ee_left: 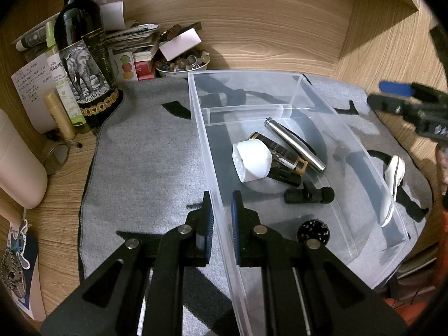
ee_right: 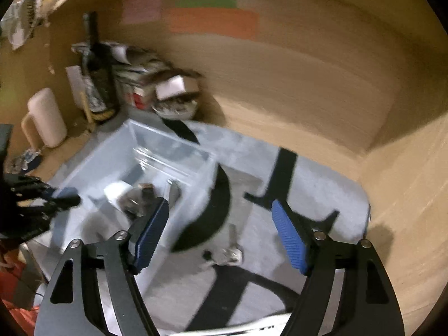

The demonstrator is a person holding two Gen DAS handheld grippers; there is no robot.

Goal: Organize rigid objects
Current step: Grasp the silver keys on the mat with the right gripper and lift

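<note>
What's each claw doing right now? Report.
Left claw: shut on the bin wall.
Right claw: open, empty.

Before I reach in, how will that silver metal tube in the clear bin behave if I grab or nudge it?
The silver metal tube looks rigid and polished, so it may slip between pads. Being round, it will likely roll if nudged, though the dark gold-trimmed case beside it should stop it. It probably feels heavy for its size.

Left gripper [ee_left: 222, 218] straddles the near left wall of the tray [ee_left: 330, 106]. Ahead to its right, inside the tray: plug [ee_left: 252, 162], tube [ee_left: 295, 144], microphone [ee_left: 308, 194]. The bottle [ee_left: 84, 64] stands far left, behind the mat [ee_left: 145, 168].
</note>
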